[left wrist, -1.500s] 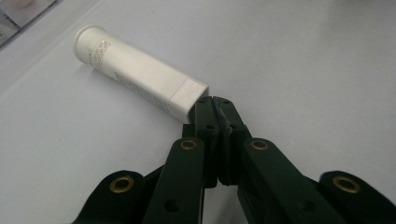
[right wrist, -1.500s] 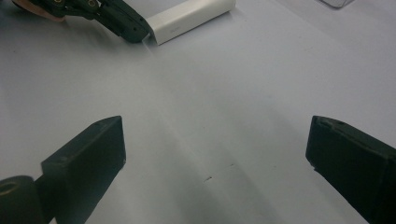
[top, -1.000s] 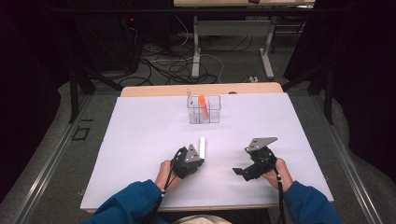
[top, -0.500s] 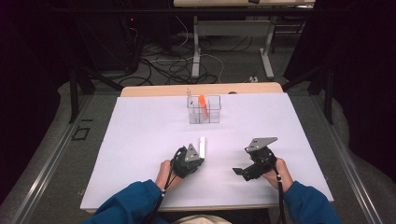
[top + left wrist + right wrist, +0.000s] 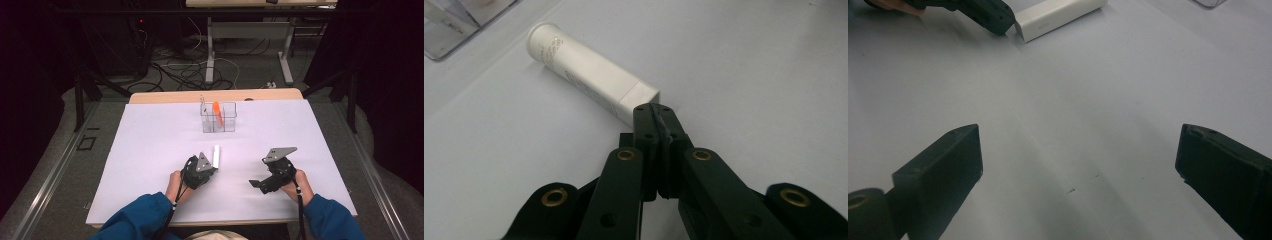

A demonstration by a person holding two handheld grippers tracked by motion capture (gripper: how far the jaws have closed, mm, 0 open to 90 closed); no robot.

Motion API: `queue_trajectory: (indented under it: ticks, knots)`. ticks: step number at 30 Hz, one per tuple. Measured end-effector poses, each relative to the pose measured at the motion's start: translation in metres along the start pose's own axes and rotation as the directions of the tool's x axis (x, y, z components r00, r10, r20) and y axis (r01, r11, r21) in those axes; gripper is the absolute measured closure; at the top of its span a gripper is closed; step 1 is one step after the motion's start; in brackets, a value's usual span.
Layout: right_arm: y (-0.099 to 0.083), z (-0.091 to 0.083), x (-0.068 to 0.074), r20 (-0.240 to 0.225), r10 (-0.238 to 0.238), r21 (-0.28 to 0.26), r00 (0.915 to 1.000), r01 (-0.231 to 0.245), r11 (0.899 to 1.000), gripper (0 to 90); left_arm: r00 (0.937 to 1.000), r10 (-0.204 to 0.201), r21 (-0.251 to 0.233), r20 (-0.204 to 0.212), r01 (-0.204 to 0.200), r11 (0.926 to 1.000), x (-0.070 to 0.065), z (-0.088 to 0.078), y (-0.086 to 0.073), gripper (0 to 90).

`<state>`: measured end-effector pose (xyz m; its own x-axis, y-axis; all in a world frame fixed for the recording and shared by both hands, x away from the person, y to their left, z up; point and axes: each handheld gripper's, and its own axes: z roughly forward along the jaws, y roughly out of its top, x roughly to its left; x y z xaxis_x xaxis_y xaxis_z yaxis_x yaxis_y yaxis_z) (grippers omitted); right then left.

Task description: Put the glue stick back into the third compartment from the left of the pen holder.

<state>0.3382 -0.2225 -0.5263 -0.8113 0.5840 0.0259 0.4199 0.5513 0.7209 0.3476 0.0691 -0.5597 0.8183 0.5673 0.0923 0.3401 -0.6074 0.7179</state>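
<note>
On the white surface [image 5: 150,150], the left hand-held gripper [image 5: 655,111], jaws together, tips at the white tube's [image 5: 589,75] square end, right hand-held gripper [image 5: 262,184] jaws apart nearby, clear divided container [image 5: 218,118] beyond holding an indistinct orange item [image 5: 217,111].

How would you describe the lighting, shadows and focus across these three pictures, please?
High view: the white table is evenly lit while the surroundings fall into darkness. Left gripper view: the white cylindrical tube is sharp and casts a soft shadow, though the shut left gripper blurs nearer the lens. Right gripper view: the open right gripper looks soft-edged, with faint shadows on the tabletop.
</note>
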Motion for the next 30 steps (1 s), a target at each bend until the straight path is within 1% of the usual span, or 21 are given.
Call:
queue_trajectory:
  ticks: [1,2,7,9,11,13,14,15,16,17,18,19,20,21,22,23,24,26,27,28,30]
  knots:
    - [0.0000,0.0001,0.0000,-0.001,0.000,0.000,1.0000,0.000,1.000,4.1,0.9998,-0.009,-0.015,-0.016,0.008,0.9999,-0.0005,0.0009,-0.0006,89.5]
    - [0.0000,0.0000,0.0000,-0.001,0.000,0.000,1.0000,0.000,1.000,4.1,0.9998,-0.008,-0.018,-0.019,0.008,0.9998,0.0001,0.0010,-0.0006,89.5]
    - [0.0002,0.0000,-0.0004,0.001,-0.006,-0.001,1.0000,0.006,1.000,4.1,0.9995,-0.013,-0.014,-0.029,0.012,0.9998,0.0017,0.0009,-0.0004,89.5]
    - [0.0001,-0.0003,0.0001,0.004,-0.001,0.000,1.0000,0.001,1.000,4.1,0.9996,-0.014,0.003,-0.023,0.014,0.9999,0.0033,-0.0006,0.0003,89.5]
    - [-0.0002,0.0006,0.0000,0.001,0.001,-0.012,1.0000,-0.001,1.000,4.1,0.9995,-0.020,-0.013,-0.024,0.020,0.9997,0.0020,-0.0001,0.0006,89.5]
    - [-0.0001,0.0002,0.0001,0.002,0.001,-0.009,1.0000,-0.001,1.000,4.1,0.9998,-0.007,-0.022,-0.021,0.007,0.9997,-0.0010,0.0000,0.0017,89.5]
    - [-0.0001,0.0003,0.0001,0.004,0.002,-0.012,1.0000,-0.002,1.000,4.1,0.9999,-0.005,-0.022,-0.010,0.004,0.9998,-0.0025,0.0006,0.0022,89.5]
    - [-0.0003,0.0009,0.0001,0.005,0.002,-0.018,1.0000,-0.002,1.000,4.1,0.9999,0.003,-0.021,-0.014,-0.004,0.9998,-0.0035,0.0015,0.0028,89.5]
    - [-0.0005,0.0016,-0.0001,0.003,0.001,-0.027,1.0000,-0.001,1.000,4.1,1.0000,0.001,-0.004,-0.004,-0.001,1.0000,-0.0041,0.0015,0.0034,89.5]
    - [0.0008,-0.0014,-0.0003,-0.001,-0.002,0.023,1.0000,0.002,1.000,4.1,0.9999,0.006,-0.010,-0.009,-0.006,0.9999,-0.0039,0.0034,0.0036,89.5]
    - [0.0008,-0.0015,-0.0001,0.003,-0.003,0.021,1.0000,0.003,1.000,4.1,0.9998,0.003,-0.009,-0.019,-0.003,1.0000,-0.0043,0.0046,0.0035,89.5]
    - [0.0000,0.0005,0.0003,0.006,0.000,-0.012,1.0000,0.000,1.000,4.1,0.9999,0.007,-0.001,-0.014,-0.007,1.0000,-0.0032,0.0051,0.0040,89.5]
    - [-0.0005,0.0016,0.0005,0.008,0.001,-0.033,1.0000,-0.001,0.999,4.1,0.9997,-0.003,-0.008,-0.024,0.003,1.0000,-0.0033,0.0063,0.0035,89.5]
    - [0.0011,-0.0020,0.0002,0.005,-0.004,0.026,1.0000,0.003,1.000,4.1,0.9996,-0.004,-0.007,-0.027,0.004,1.0000,-0.0024,0.0062,0.0035,89.5]
    - [0.0009,-0.0017,0.0001,0.004,-0.004,0.022,1.0000,0.004,1.000,4.1,0.9995,-0.001,-0.005,-0.031,0.001,1.0000,-0.0014,0.0060,0.0037,89.5]
    - [0.0002,-0.0003,0.0001,0.002,0.000,-0.001,1.0000,0.000,1.000,4.1,0.9997,-0.001,0.001,-0.023,0.001,1.0000,0.0000,0.0052,0.0043,89.5]
    - [0.0003,-0.0001,-0.0007,0.001,-0.009,-0.004,1.0000,0.009,1.000,4.1,0.9994,-0.004,-0.005,-0.034,0.004,1.0000,0.0002,0.0057,0.0040,89.5]
    - [-0.0001,0.0003,0.0001,0.004,0.002,-0.012,1.0000,-0.002,1.000,4.1,0.9990,-0.009,-0.010,-0.043,0.009,0.9999,0.0016,0.0060,0.0041,89.5]
    - [0.0003,-0.0001,-0.0006,0.001,-0.009,-0.004,1.0000,0.009,1.000,4.1,0.9988,-0.011,-0.011,-0.047,0.011,0.9999,0.0026,0.0060,0.0042,89.5]
    - [0.0003,-0.0005,0.0002,0.001,0.000,-0.001,1.0000,0.000,1.000,4.1,0.9990,-0.010,0.002,-0.043,0.010,0.9999,0.0041,0.0051,0.0046,89.5]
    - [0.0004,-0.0006,0.0000,0.004,0.000,-0.002,1.0000,0.000,1.000,4.1,0.9984,-0.015,-0.010,-0.054,0.014,0.9999,0.0051,0.0066,0.0042,89.5]
